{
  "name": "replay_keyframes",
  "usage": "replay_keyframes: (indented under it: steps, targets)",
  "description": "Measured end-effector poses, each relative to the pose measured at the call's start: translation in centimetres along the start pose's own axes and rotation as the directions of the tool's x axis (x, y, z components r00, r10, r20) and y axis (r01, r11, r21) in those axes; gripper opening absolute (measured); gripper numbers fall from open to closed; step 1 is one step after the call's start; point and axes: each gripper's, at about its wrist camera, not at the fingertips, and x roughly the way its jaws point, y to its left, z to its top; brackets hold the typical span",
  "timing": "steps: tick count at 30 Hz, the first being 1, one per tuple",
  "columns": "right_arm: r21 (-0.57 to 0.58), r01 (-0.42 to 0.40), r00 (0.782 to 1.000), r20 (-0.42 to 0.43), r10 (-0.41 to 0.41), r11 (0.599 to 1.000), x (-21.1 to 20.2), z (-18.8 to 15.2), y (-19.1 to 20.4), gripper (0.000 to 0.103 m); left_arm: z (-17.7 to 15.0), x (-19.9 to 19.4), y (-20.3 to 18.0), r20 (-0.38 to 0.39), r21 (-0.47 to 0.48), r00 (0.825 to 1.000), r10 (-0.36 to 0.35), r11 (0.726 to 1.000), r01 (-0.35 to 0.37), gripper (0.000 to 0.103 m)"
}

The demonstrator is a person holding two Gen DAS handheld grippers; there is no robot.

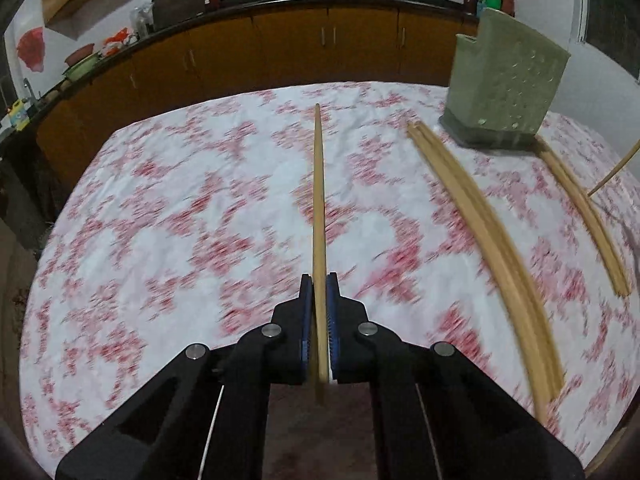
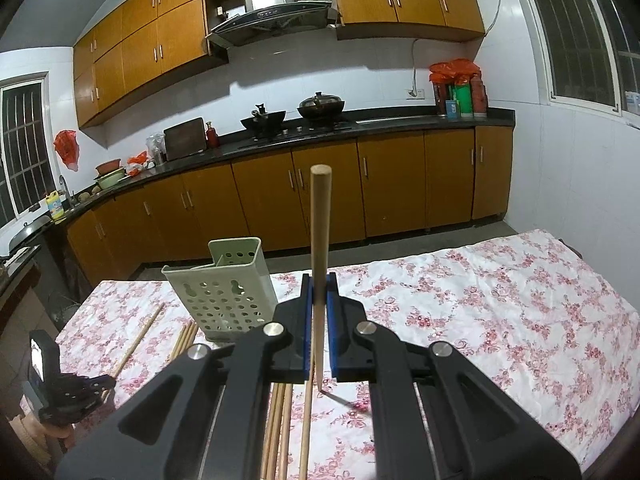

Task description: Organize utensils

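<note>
My left gripper [image 1: 319,280] is shut on a wooden chopstick [image 1: 318,200] that points forward, low over the flowered tablecloth. My right gripper [image 2: 319,280] is shut on another wooden chopstick [image 2: 320,240], held nearly upright with its thin tip touching the cloth. A pale green perforated utensil holder [image 1: 504,84] stands at the far right of the table; in the right wrist view the holder [image 2: 224,288] is left of the fingers. Loose chopsticks [image 1: 480,220] lie in a bundle on the cloth, with more [image 1: 588,216] further right. Loose chopsticks [image 2: 280,420] also lie under my right gripper.
The table [image 1: 160,220] carries a white cloth with red flowers. Kitchen cabinets [image 2: 260,200] and a counter with woks [image 2: 320,108] run behind it. The left gripper [image 2: 72,392] shows at the left edge of the right wrist view, by a single chopstick [image 2: 136,340].
</note>
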Motion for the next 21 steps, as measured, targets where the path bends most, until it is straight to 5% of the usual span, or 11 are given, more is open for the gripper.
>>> replay_keyframes:
  steps: [21]
  targets:
    - [-0.005, 0.004, 1.000, 0.012, -0.004, 1.000, -0.2, -0.4, 0.1, 0.008, 0.2, -2.2, -2.4, 0.039, 0.044, 0.999, -0.007, 0.999, 0.005, 0.007]
